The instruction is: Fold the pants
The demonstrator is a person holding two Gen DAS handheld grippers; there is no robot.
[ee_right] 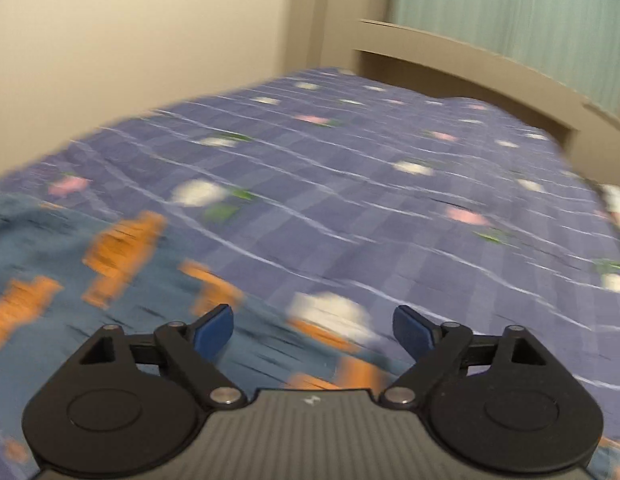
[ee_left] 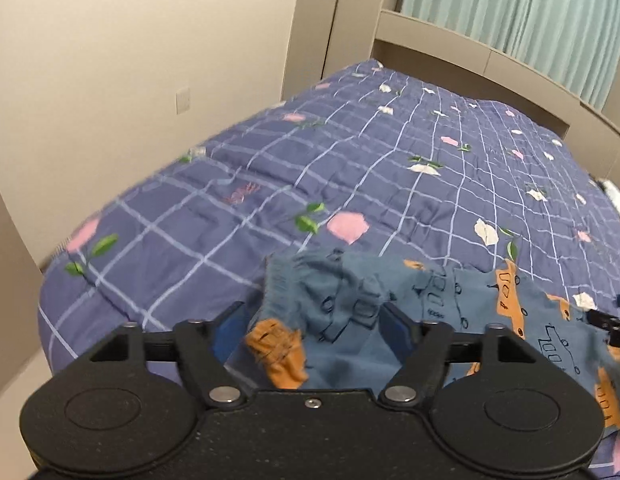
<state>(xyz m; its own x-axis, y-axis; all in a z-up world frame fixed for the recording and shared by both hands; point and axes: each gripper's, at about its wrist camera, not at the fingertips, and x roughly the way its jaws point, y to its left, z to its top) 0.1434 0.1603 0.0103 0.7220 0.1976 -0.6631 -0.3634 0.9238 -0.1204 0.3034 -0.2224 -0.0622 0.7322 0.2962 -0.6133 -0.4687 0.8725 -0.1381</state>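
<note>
So the pants [ee_left: 390, 320], blue-grey with orange trucks and little outlined cars printed on them, were lying on the bed's purple grid quilt [ee_left: 310, 160] with the pink and white flowers. In the left wrist view they sat bunched up at about 6 o'clock, spreading out toward 4 o'clock.

The left gripper [ee_left: 314, 326] had its jaws spread wide, and a rumpled clump of the pants was sitting right in the gap between the two blue fingers [ee_left: 394, 326]. The fabric looked like it was touching the inner face of the finger on the 3 o'clock side. The other finger, on the 9 o'clock side, was mostly hidden behind cloth, so I couldn't tell if it touched. It definitely wasn't pinching, since the gap was way too wide for that.

The right gripper [ee_right: 313, 330] was spread wide too, holding nothing. That whole view was smeared with blur, but you could make out the pants [ee_right: 89, 280] filling the 7 to 9 o'clock area and running under the gripper, with the finger [ee_right: 215, 330] on the 9 o'clock side over the fabric. I couldn't tell whether it touched or just hovered. The other finger was over quilt.

A tan headboard [ee_left: 470, 52] stood at 1 o'clock with a mint curtain [ee_left: 510, 8] behind it, and a beige wall [ee_left: 129, 60] ran along 10 o'clock.
</note>
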